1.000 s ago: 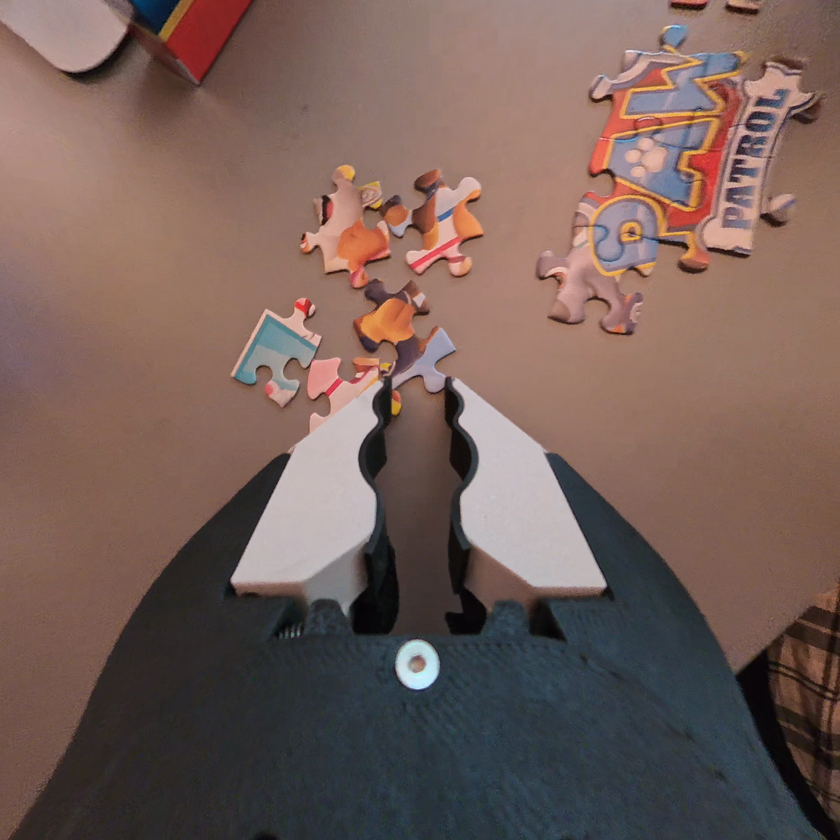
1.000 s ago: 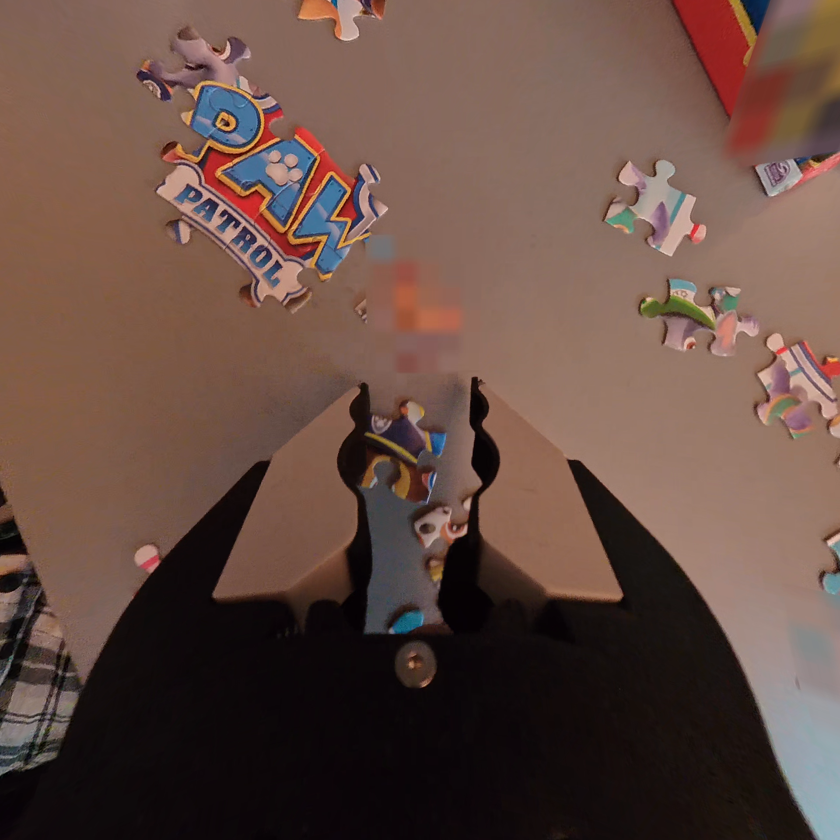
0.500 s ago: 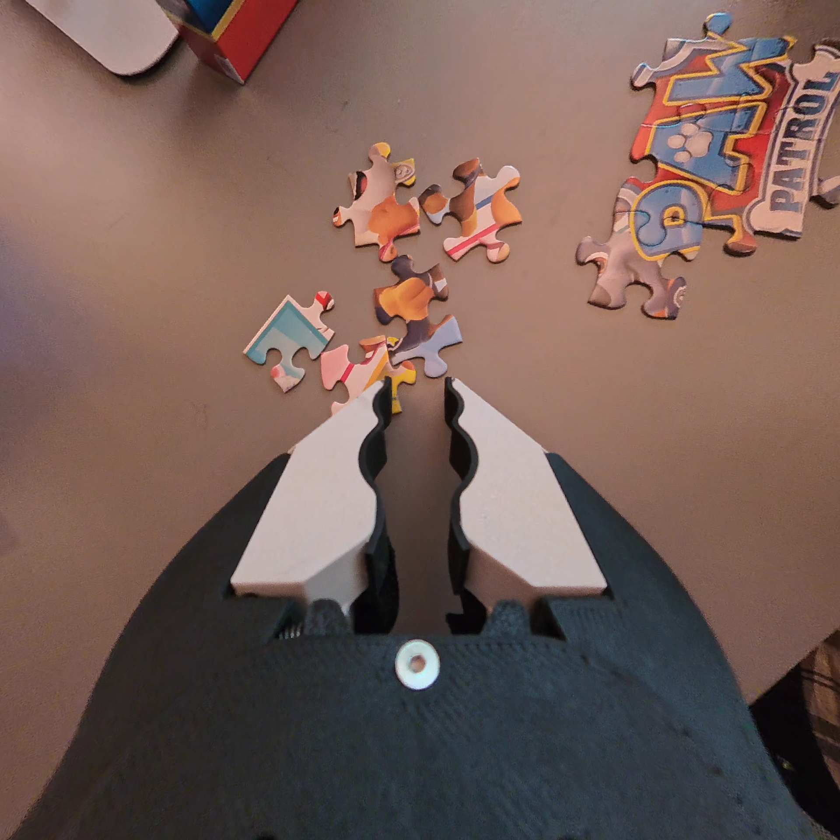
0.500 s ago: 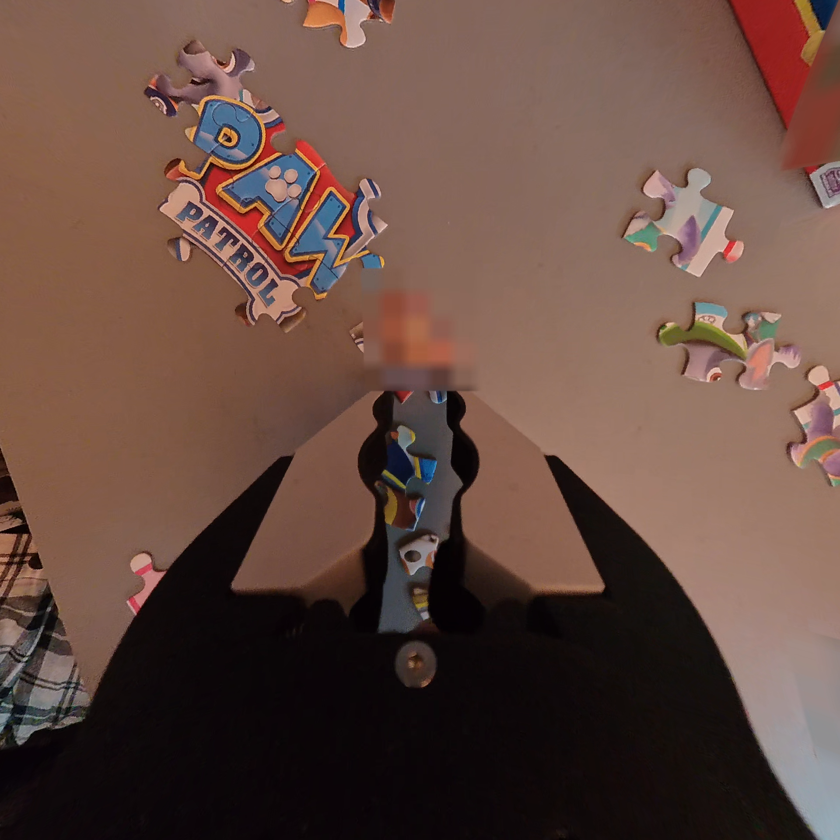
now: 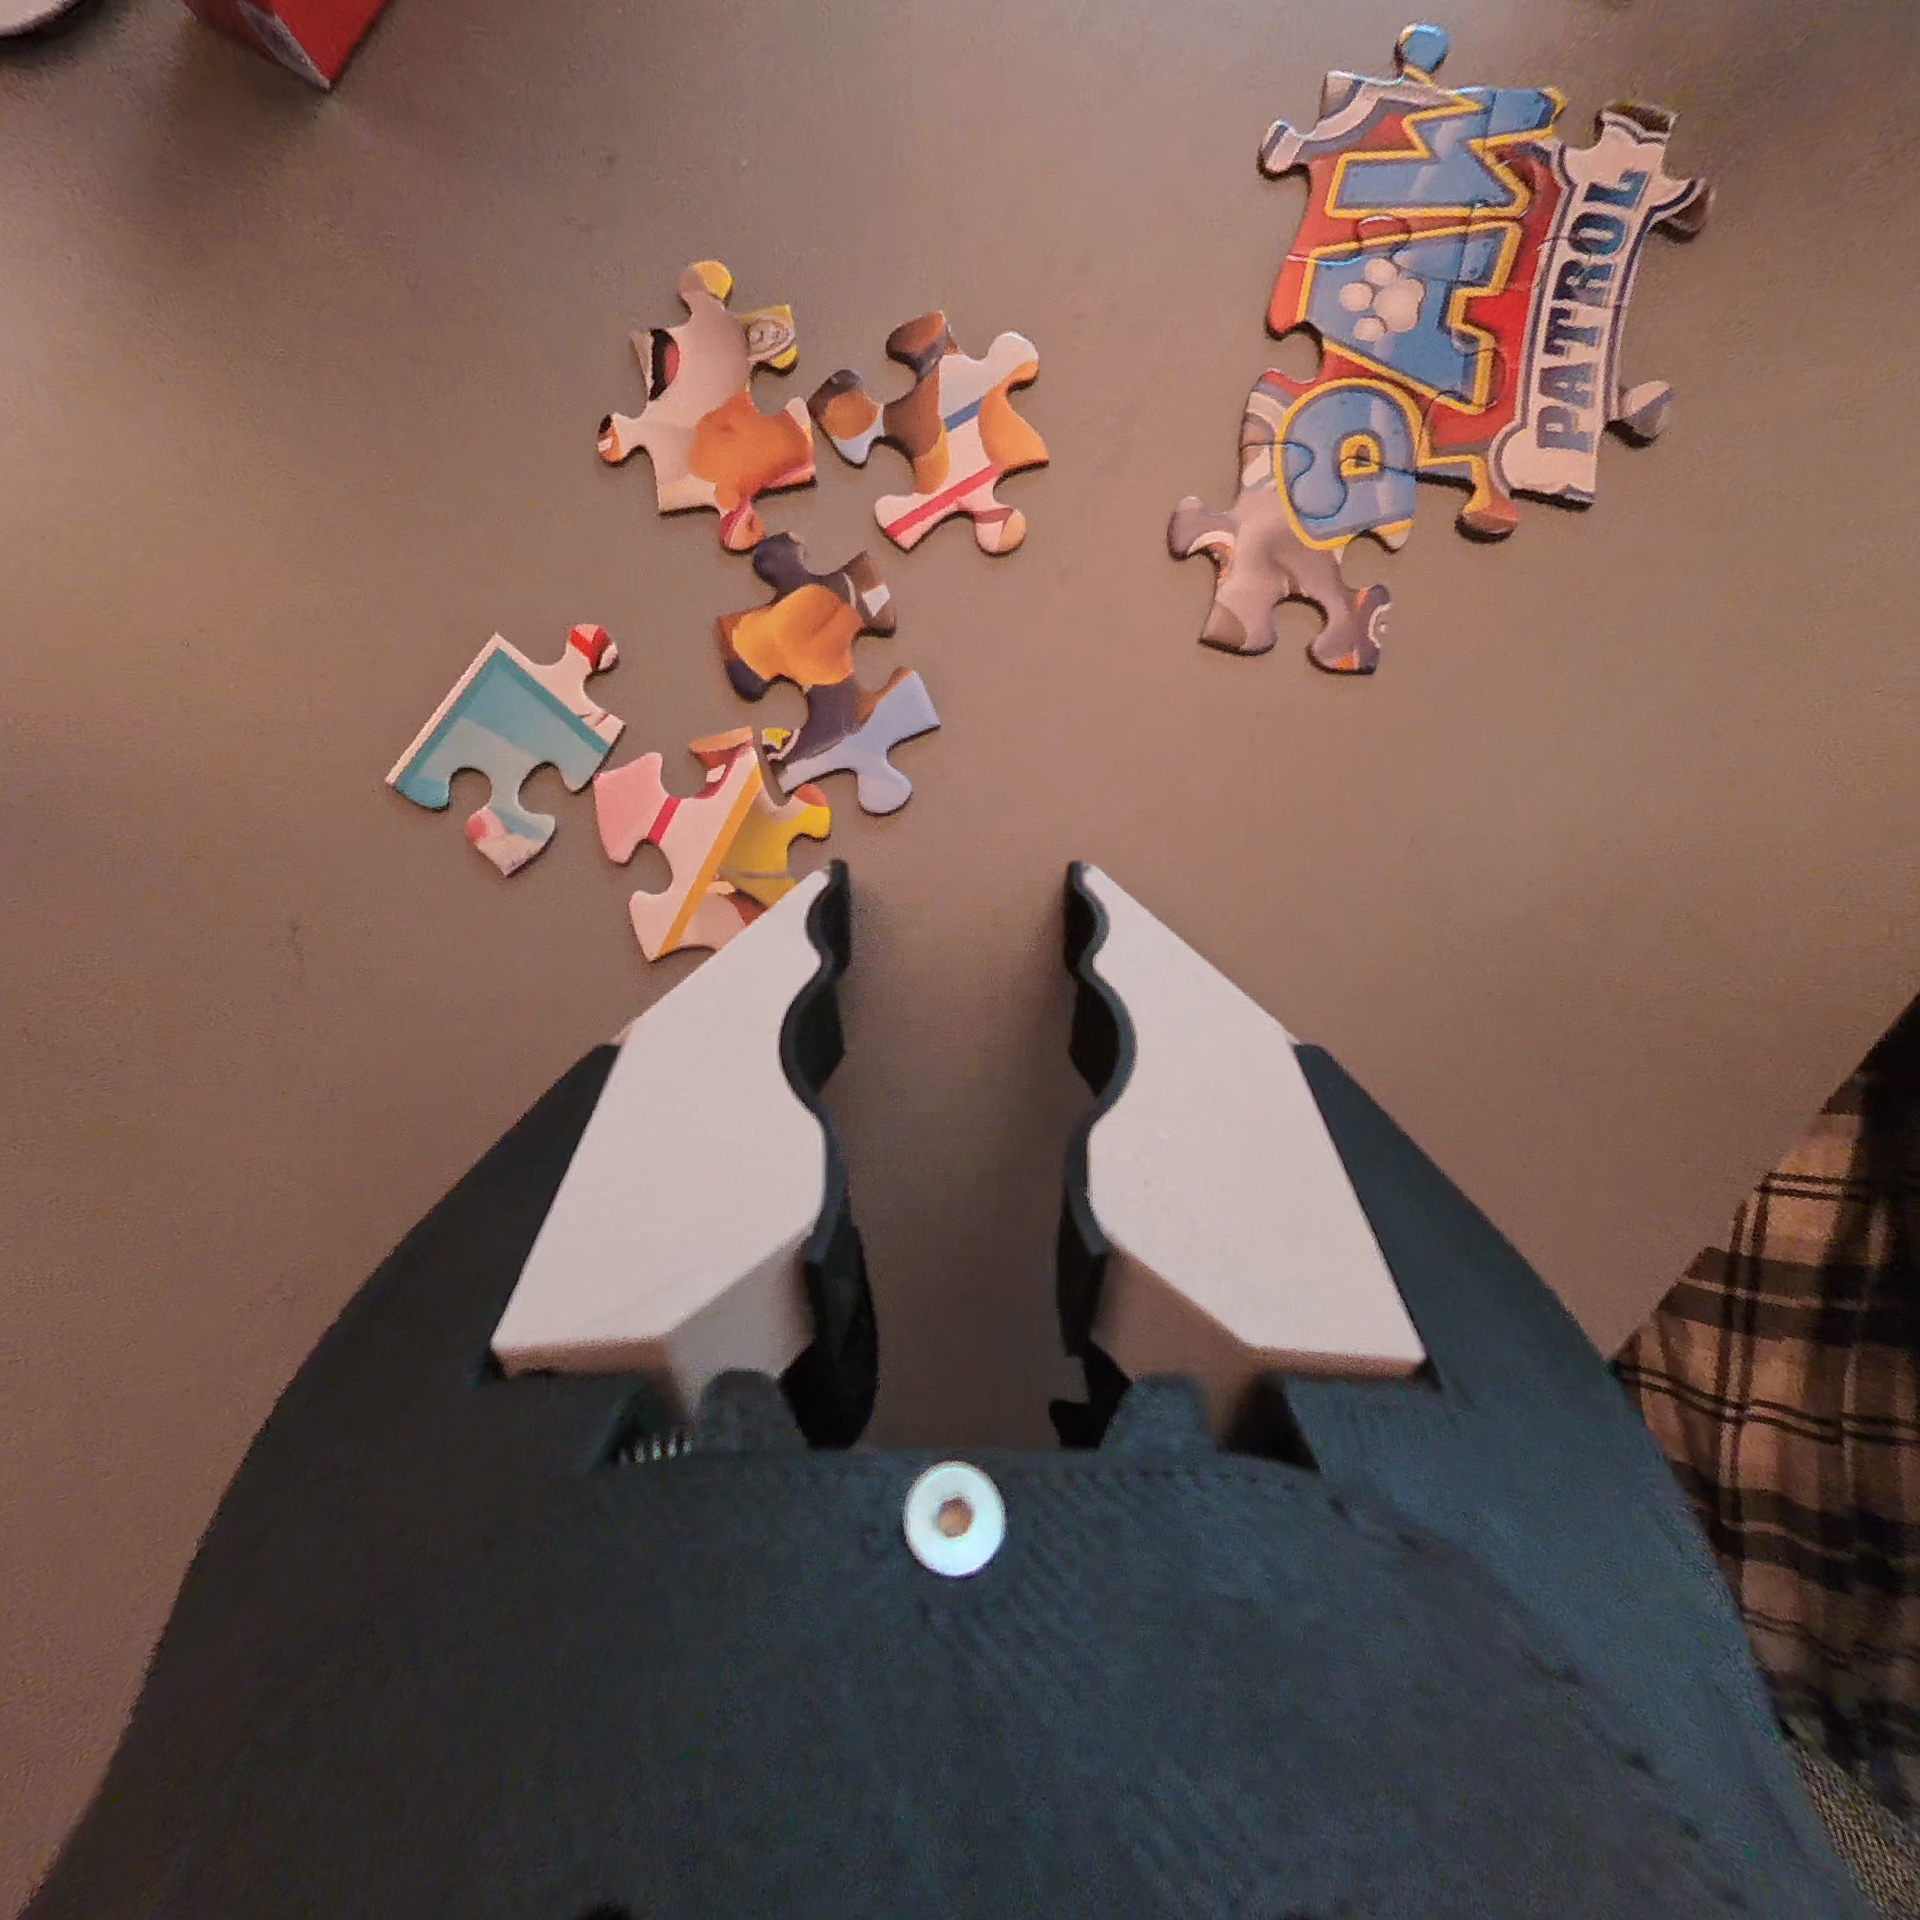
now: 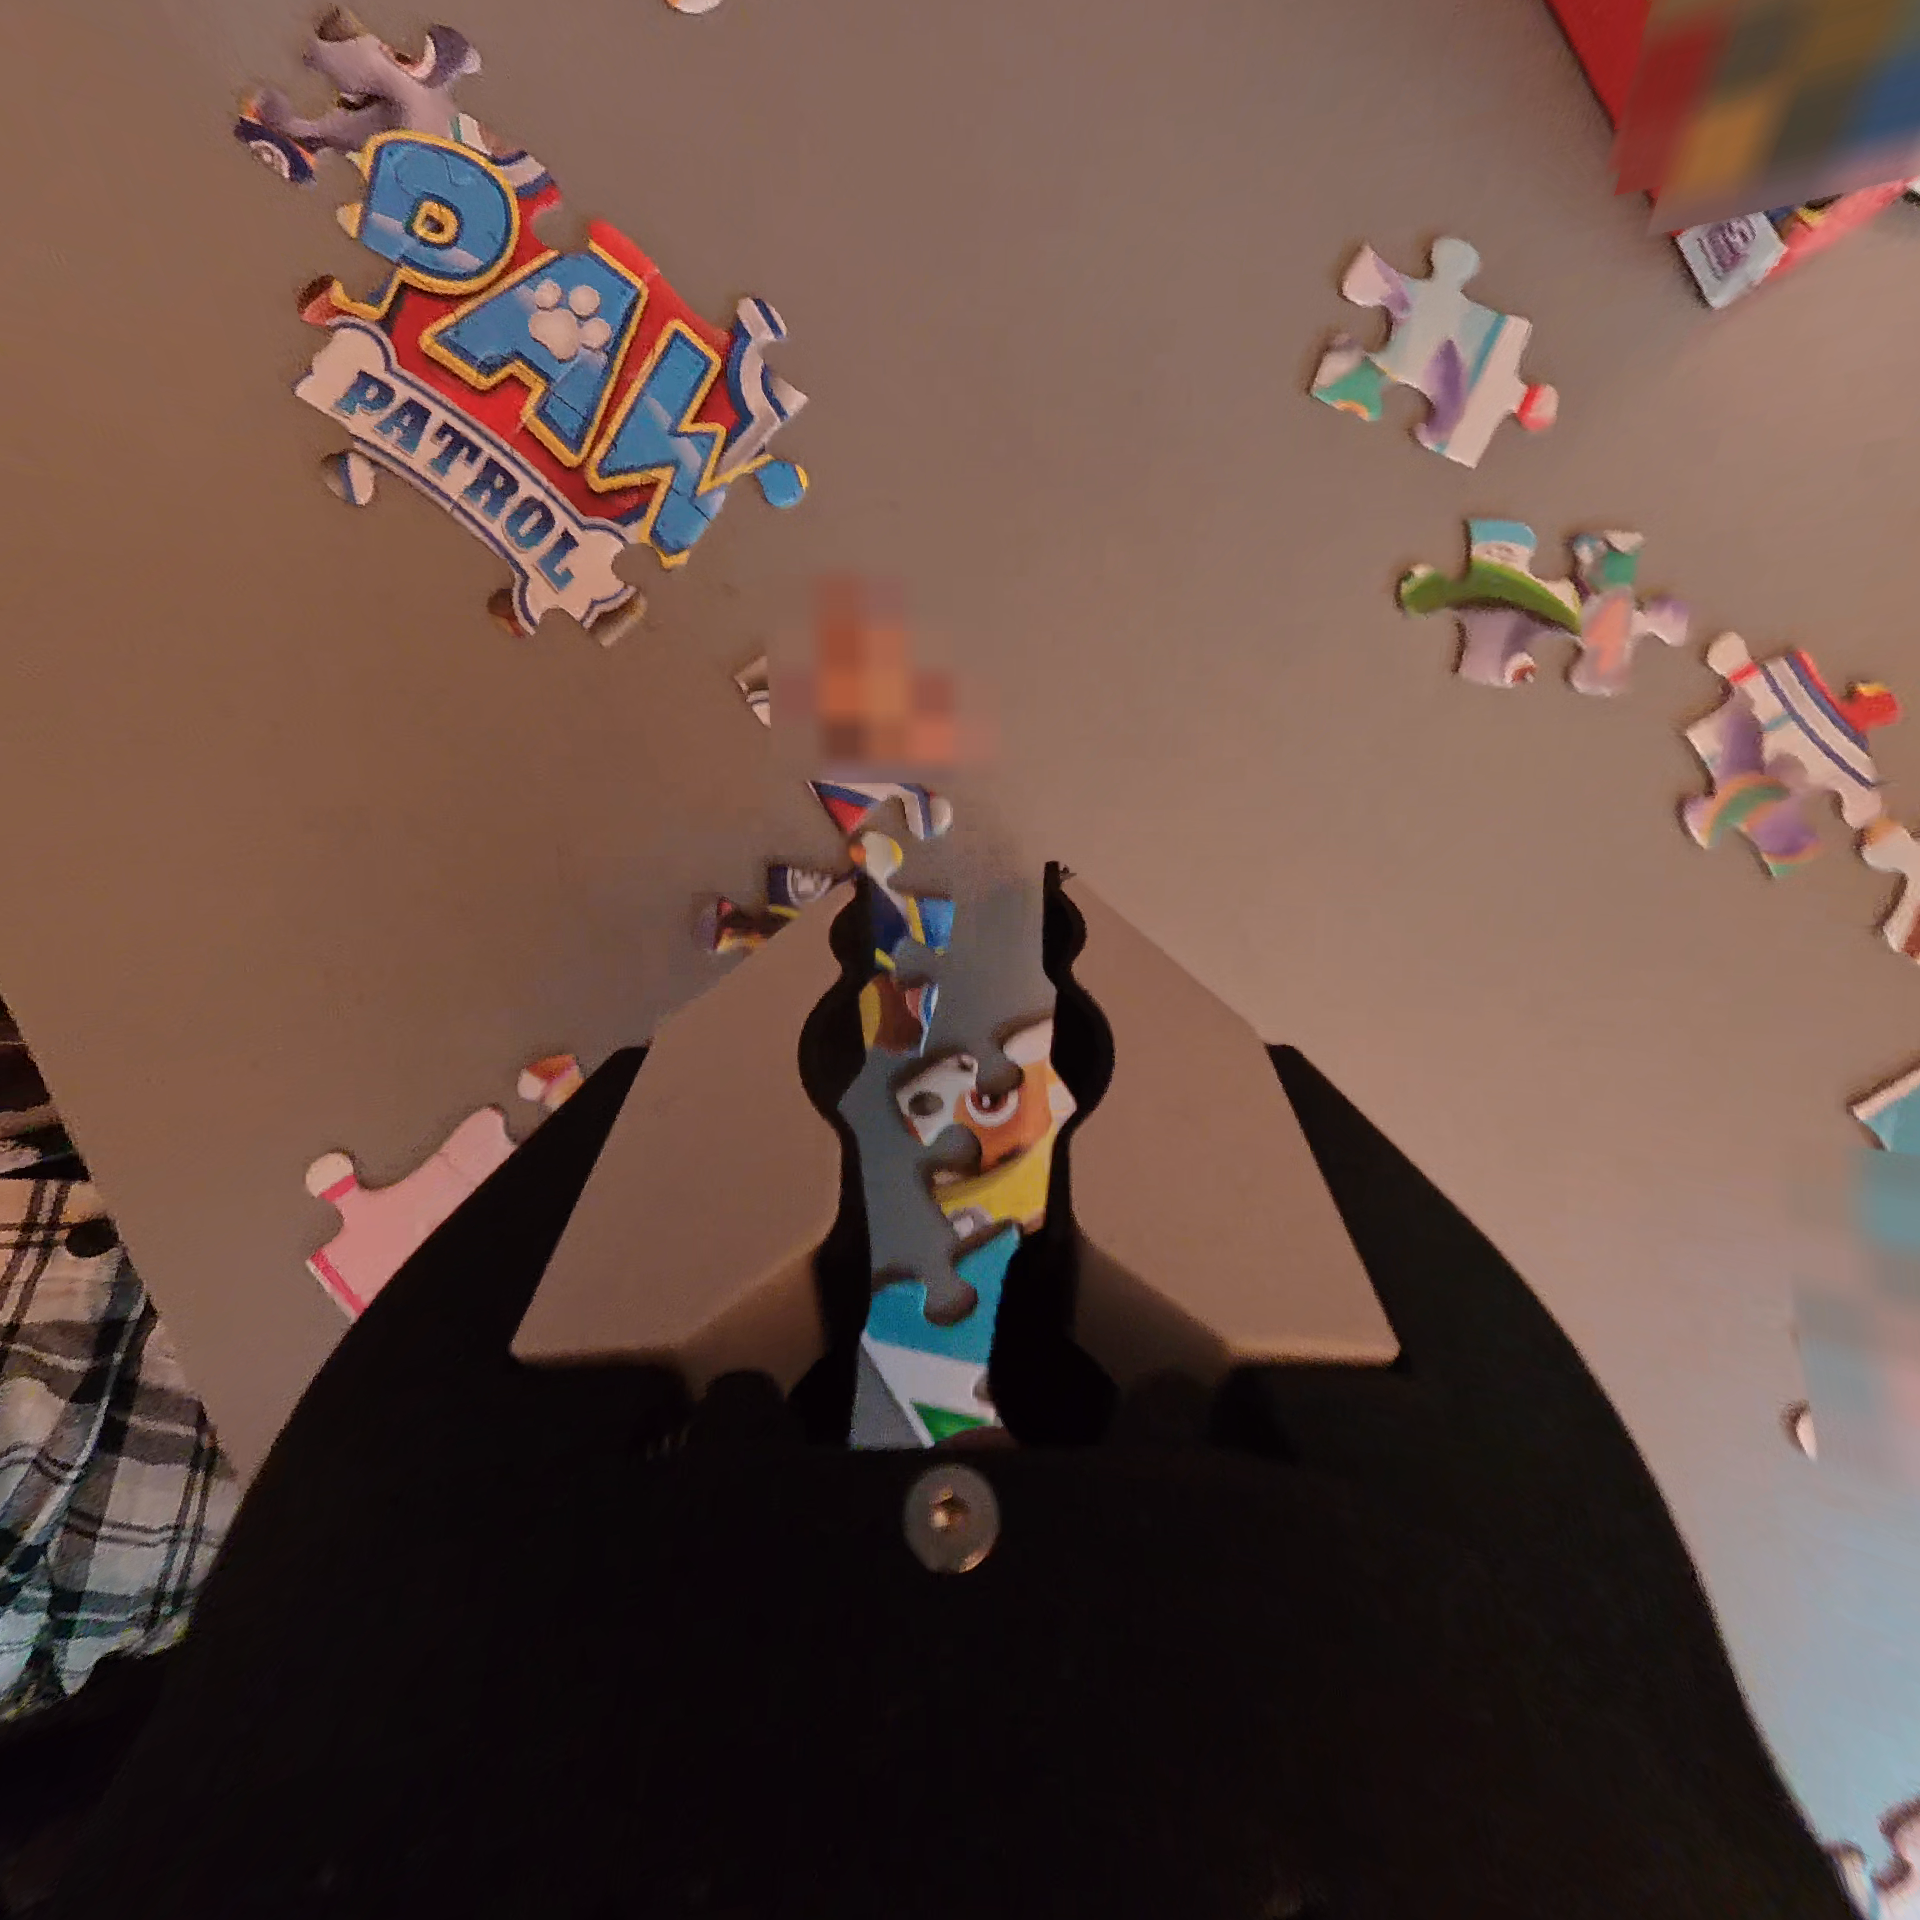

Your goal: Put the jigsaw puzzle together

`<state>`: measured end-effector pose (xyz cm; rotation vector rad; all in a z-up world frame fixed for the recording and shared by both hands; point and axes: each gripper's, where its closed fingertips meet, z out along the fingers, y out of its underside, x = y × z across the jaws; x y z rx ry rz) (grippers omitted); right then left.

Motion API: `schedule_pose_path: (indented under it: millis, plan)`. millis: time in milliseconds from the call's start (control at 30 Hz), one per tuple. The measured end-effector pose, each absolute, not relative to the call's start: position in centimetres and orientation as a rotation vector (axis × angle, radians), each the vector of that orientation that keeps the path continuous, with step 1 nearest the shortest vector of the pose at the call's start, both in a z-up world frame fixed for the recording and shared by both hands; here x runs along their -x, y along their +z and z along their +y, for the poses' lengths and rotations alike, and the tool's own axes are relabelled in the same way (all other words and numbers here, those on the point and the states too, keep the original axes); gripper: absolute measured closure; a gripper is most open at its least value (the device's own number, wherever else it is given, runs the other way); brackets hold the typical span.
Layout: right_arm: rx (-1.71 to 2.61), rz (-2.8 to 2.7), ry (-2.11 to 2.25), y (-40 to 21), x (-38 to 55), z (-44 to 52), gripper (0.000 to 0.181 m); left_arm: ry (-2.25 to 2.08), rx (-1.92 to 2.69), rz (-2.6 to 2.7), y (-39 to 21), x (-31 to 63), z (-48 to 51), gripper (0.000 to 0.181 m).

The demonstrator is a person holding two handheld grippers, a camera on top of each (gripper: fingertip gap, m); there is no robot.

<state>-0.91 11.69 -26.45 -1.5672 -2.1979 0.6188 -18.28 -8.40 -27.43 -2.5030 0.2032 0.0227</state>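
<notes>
A joined block of puzzle pieces with a red and blue logo [image 5: 1455,312] lies on the brown table [image 5: 1143,790], far right of my left gripper [image 5: 956,883], which is open and empty just above the table. Several loose pieces lie ahead to its left, the nearest a pink and yellow piece [image 5: 707,842] beside the left fingertip. In the right wrist view the joined block [image 6: 540,353] lies far left. My right gripper [image 6: 951,883] is open over loose pieces: a blue and yellow piece [image 6: 909,920] and an orange and white piece [image 6: 987,1132] show between its fingers.
A red box [image 5: 312,31] stands at the far left and also shows in the right wrist view [image 6: 1766,239]. Several pastel pieces [image 6: 1434,353] [image 6: 1527,613] lie right of the right gripper. A pink piece [image 6: 416,1216] lies by the table's near edge, next to plaid cloth [image 6: 83,1455]. Some 25 cm of space lies between my two pairs of fingers. The joined block [image 6: 540,353] is about 12 cm from both grippers' fingertips. My left wrist view [image 5: 1421,325] looks at it from another angle.
My left gripper's jaws have opened wider. My right gripper's jaws are narrower than a second ago, and more loose pieces now show between its fingers.
</notes>
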Motion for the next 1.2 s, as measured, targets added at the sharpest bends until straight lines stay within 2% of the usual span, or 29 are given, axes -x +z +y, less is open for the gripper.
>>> schedule_pose_path:
  millis: [367, 500, 700, 767, 833, 1200]
  plan:
    - [1.615, -2.285, 0.702, -26.3, -6.6, 9.0, 0.143, 0.022, 2.466, 0.258, -27.4, 15.9, -7.9, 0.144]
    - [1.614, -2.165, 0.74, -26.0, -5.4, 9.6, 0.142, 0.025, 2.455, 0.262, -27.3, 15.8, -7.3, 0.143]
    - [1.608, -2.161, 0.696, -27.4, -2.0, 9.8, 0.127, 0.041, 2.451, 0.258, -27.4, 15.6, -6.9, 0.143]
    - [1.631, -2.162, 0.707, -27.6, -1.5, 9.8, 0.13, 0.039, 2.449, 0.252, -27.4, 15.7, -6.9, 0.143]
    - [1.63, -2.174, 0.69, -27.6, -1.5, 10.0, 0.144, 0.042, 2.447, 0.248, -27.4, 15.7, -6.9, 0.143]
    - [1.592, -2.205, 0.734, -27.5, -1.9, 8.4, 0.145, 0.035, 2.419, 0.26, -26.8, 15.7, -6.5, 0.143]
